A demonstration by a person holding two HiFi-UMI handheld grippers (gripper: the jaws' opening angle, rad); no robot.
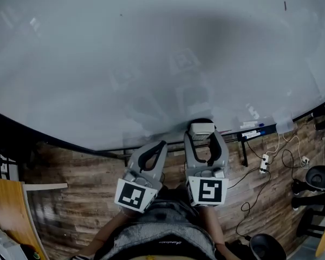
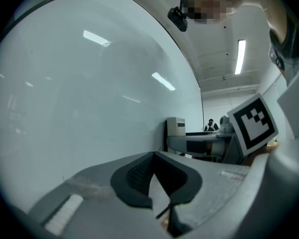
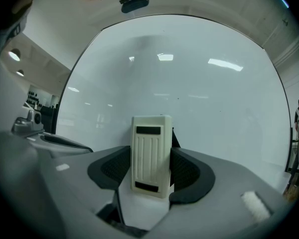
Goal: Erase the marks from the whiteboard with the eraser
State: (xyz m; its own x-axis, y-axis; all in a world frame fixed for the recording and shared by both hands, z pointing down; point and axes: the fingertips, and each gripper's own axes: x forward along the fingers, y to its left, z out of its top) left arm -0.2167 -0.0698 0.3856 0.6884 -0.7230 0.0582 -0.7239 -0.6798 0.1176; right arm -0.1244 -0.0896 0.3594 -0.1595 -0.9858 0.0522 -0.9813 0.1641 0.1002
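The whiteboard [image 1: 151, 64] fills nearly the whole head view and looks almost clean across its middle and left. The one mark I can make out for sure is far off at the upper right. The right claw [image 1: 205, 141] is down at the board's lower edge, jaws closed on the sides of the cream eraser [image 3: 150, 156], which stands upright between the pads with its ribbed back toward the camera. I cannot tell whether its felt face touches the board. The left claw [image 2: 157, 180] hangs just beside it, jaws together with nothing in them, and has no part in this step. To do it well, I'd carry the eraser up and across to the short dark stroke [image 1: 285, 5], set the felt flat on the board, not on an edge, and wipe with even pressure in overlapping passes. The grip is on smooth plastic sides, so pressing hard at an angle could twist the eraser out
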